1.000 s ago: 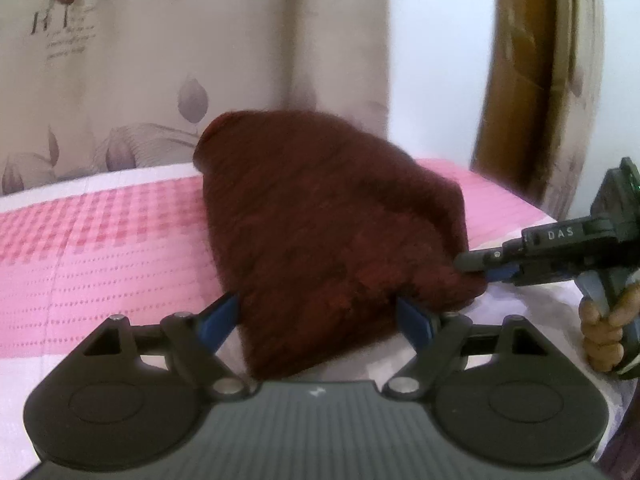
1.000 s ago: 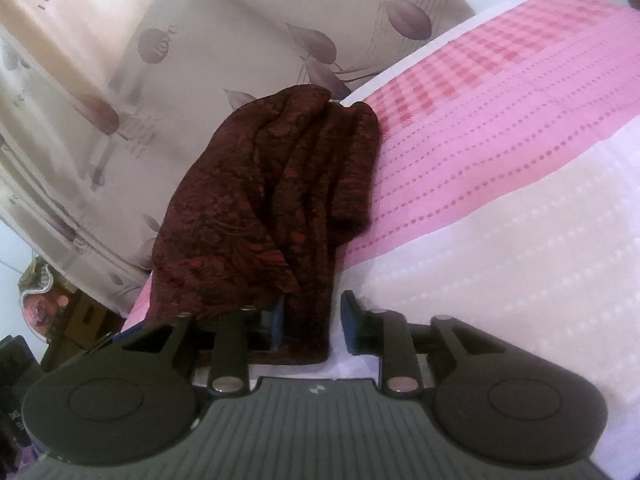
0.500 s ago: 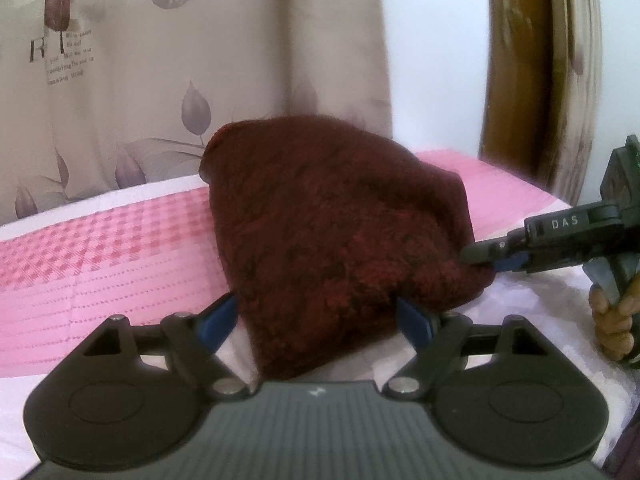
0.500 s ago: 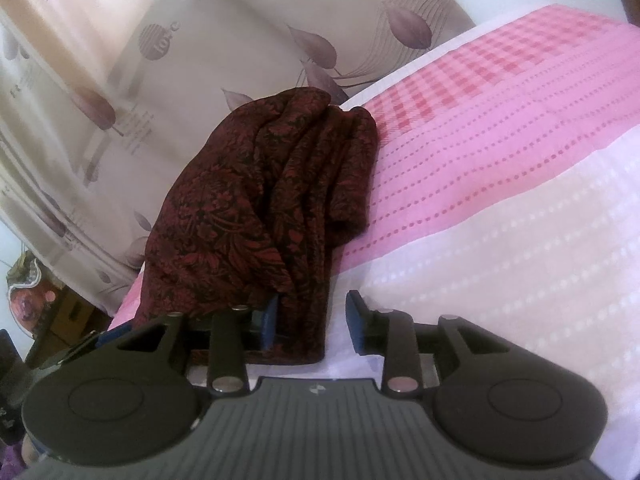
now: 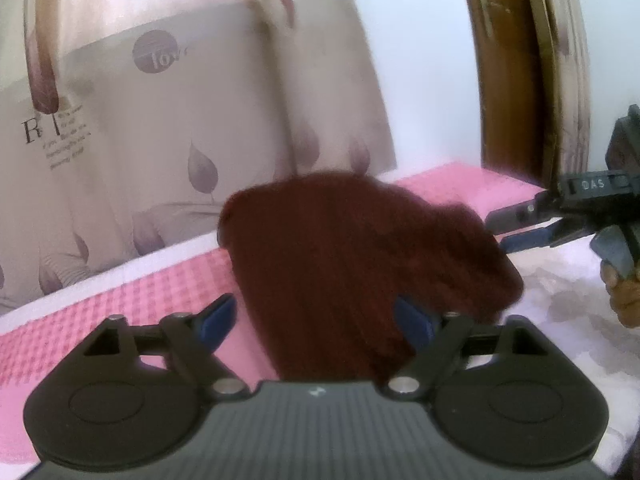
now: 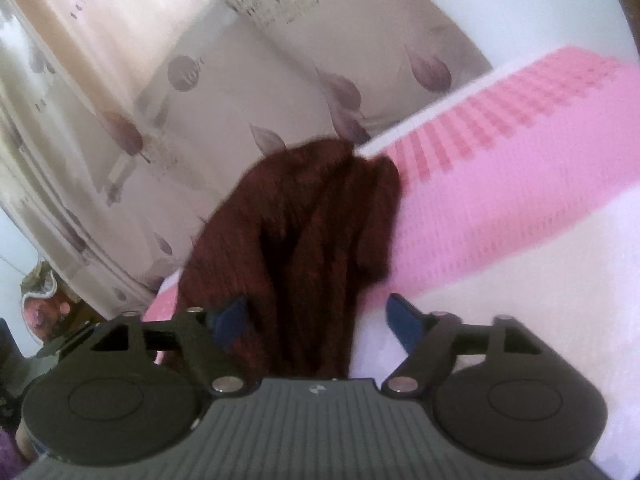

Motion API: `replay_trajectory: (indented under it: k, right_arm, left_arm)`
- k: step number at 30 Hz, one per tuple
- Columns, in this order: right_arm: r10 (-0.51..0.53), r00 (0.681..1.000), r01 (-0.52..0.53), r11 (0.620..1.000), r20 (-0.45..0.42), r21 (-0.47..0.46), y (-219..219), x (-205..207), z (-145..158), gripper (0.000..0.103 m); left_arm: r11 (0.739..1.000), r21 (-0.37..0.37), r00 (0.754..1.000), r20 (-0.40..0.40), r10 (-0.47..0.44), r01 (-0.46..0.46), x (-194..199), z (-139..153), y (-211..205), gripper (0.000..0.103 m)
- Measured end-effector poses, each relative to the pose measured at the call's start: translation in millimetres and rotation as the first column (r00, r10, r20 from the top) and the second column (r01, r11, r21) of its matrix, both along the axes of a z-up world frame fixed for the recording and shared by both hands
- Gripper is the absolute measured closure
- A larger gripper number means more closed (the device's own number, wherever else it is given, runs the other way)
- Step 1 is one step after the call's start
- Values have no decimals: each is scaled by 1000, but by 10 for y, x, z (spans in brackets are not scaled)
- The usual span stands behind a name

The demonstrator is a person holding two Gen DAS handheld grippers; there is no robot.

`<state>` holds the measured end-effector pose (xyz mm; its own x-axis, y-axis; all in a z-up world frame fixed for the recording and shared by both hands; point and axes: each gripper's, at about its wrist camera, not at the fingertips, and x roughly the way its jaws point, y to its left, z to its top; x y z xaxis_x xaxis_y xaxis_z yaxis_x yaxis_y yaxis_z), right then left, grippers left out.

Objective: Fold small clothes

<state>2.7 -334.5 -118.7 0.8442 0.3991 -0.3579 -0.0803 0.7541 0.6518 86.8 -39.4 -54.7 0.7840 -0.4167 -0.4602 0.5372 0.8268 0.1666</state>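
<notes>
A dark red patterned garment (image 5: 360, 264) lies bunched on the pink and white bed cover (image 5: 120, 304). My left gripper (image 5: 316, 320) hovers over its near end with its jaws opening; the cloth is between the blue pads, and a strip of cover shows beside the left pad. My right gripper (image 6: 318, 318) is also opening, the garment (image 6: 312, 240) running between its pads with the right pad well off it. In the left wrist view the right gripper (image 5: 498, 229) sits just off the cloth's right edge, jaws apart.
A leaf-print curtain (image 5: 160, 120) hangs behind the bed's far edge. A wooden door frame (image 5: 520, 80) stands at the back right. A person's hand (image 5: 624, 296) grips the right tool. The white part of the cover (image 6: 520, 280) spreads to the right.
The right gripper's jaws have spread wide and let go of the garment's edge. Both grippers have lifted a little, and the left jaws have widened slightly.
</notes>
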Motion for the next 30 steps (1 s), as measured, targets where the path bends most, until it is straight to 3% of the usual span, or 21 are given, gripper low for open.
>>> replay_trajectory:
  k: [2,4,7,9,12,14,16,18,21,30]
  right_arm:
    - [10,1000,-10,1000,-4,-26,-18,156,53,3]
    - [9,1000,-11,997,-25,-74,-34,373,67,2]
    - [66,995,-70,996,-74,-55,-74,727,16,1]
    - [100,990,-107,992,-100,-68,-64,929,-19,0]
    - [125,985,-131,990,-117,-48,-56,1122,-64,0]
    - [149,976,-148,989,-160,21,-63,1261,-163,0]
    - [161,975,-145,983,-154,111,-75,1304,-256,0]
    - [164,976,-147,981,-141,127,-30,1279,-266,19]
    - [146,983,-133,985,-111,111,67,1147,-188,36]
    - [184,983,-181,972,-7,152,801,554,277,39]
  left_arm:
    - [999,-44,999,-40,-7,6,227,2,60,8]
    - [991,-134,990,-141,-12,-7,583,-42,181,8]
    - [948,-316,925,-371,-86,-39,1194,-246,395,7]
    - [915,-402,870,-464,-169,-37,1492,-421,442,6]
    - [879,-477,827,-502,-254,-20,1721,-616,436,0]
    - [862,-506,805,-521,-285,-22,1794,-716,417,0]
    - [856,-517,819,-491,-298,2,1748,-722,424,7]
    - [864,-503,834,-473,-283,7,1666,-676,448,21]
    - [878,-479,856,-449,-257,13,1463,-514,535,26]
    - [889,-456,886,-426,-180,-38,545,-2,1323,26]
